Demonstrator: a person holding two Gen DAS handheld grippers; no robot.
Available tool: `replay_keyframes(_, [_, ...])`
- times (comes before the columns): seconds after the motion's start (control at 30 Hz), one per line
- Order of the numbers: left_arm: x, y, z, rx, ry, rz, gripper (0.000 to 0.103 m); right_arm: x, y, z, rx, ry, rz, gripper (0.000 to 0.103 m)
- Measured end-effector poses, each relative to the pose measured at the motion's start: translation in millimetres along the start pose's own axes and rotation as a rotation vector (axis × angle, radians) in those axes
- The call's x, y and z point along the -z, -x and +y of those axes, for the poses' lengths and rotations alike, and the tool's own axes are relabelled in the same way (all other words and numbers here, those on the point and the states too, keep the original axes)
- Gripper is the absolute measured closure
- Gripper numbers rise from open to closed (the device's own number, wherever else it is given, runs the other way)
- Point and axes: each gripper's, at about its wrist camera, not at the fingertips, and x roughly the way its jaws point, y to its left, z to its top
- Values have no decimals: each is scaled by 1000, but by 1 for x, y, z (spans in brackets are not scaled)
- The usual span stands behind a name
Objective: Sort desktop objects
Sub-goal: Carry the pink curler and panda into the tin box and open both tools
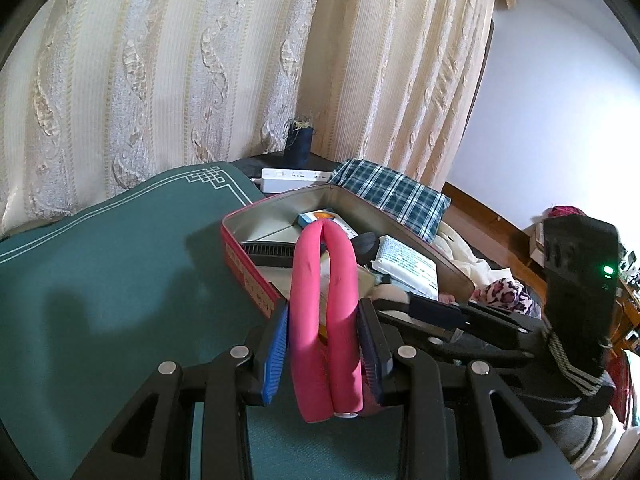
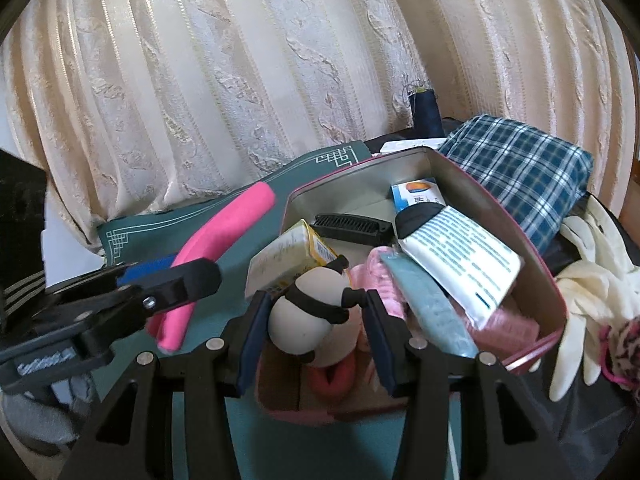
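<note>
My left gripper [image 1: 323, 322] is shut on a folded pink foam roller [image 1: 322, 304] and holds it above the green mat [image 1: 120, 280], just left of the red tin box [image 1: 248, 268]. The roller also shows in the right wrist view [image 2: 224, 240], with the left gripper [image 2: 168, 276] around it. My right gripper [image 2: 314, 312] is over the near end of the tin box [image 2: 552, 300]. A panda toy [image 2: 308, 312] sits between its open fingers; I cannot tell whether they touch it. The box holds a comb [image 2: 352, 226], small cartons [image 2: 288, 260], a tissue pack [image 2: 460, 256] and pink items.
A plaid cloth [image 2: 520, 168], white gloves [image 2: 588, 280] and a leopard-print pouch [image 2: 624, 340] lie right of the box. A white power strip [image 1: 296, 178] and a dark thread spool [image 1: 298, 142] stand behind it. Curtains [image 1: 180, 60] hang at the back.
</note>
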Motion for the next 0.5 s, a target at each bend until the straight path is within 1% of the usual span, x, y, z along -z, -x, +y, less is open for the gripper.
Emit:
replay_keyframes(0.17, [-4, -2, -1, 4, -7, -1, 68, -6, -9, -7, 24, -15, -4, 52])
replay_keyframes(0.5, [-10, -18, -12, 56, -18, 26, 68, -6, 5, -26, 84, -33, -31, 52])
